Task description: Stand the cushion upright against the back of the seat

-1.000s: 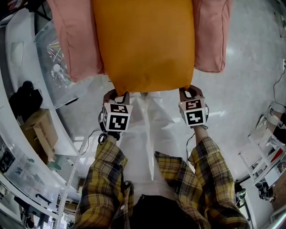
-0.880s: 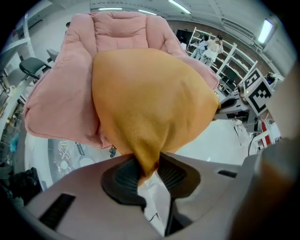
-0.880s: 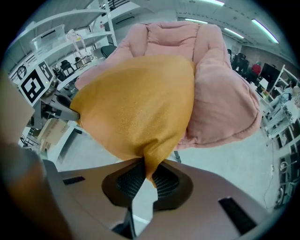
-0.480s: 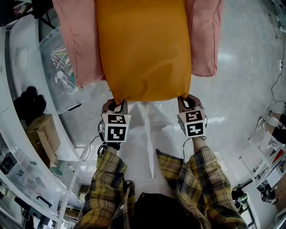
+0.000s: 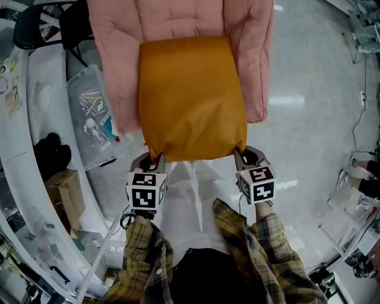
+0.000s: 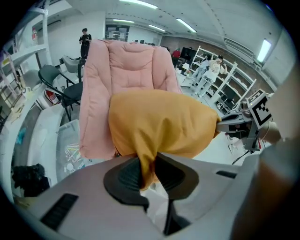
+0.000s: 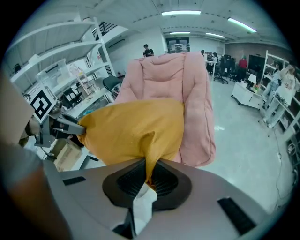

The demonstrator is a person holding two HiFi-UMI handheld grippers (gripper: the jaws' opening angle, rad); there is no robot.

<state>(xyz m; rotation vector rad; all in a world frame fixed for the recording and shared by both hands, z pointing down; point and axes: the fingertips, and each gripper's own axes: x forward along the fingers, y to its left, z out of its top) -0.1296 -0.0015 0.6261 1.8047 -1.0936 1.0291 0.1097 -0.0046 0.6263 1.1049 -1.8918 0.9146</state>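
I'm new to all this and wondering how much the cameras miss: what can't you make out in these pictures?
Head view: the pink seat's sitting surface, covered by the orange cushion.
All views: whether the cushion's far edge touches the seat; the cushion itself hides it.
Both gripper views: the seat's base, behind the cushion.
Head view: contents of the clear box, too small to name.

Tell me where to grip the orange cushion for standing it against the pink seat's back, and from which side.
Take it by its two near corners, coming from the front edge that faces the person. The orange cushion is soft and wide, and its corners bunch into thin folds that jaws can pinch. The left gripper is closing on one corner, and the right gripper pinches the other, leaving the far edge free toward the pink seat.
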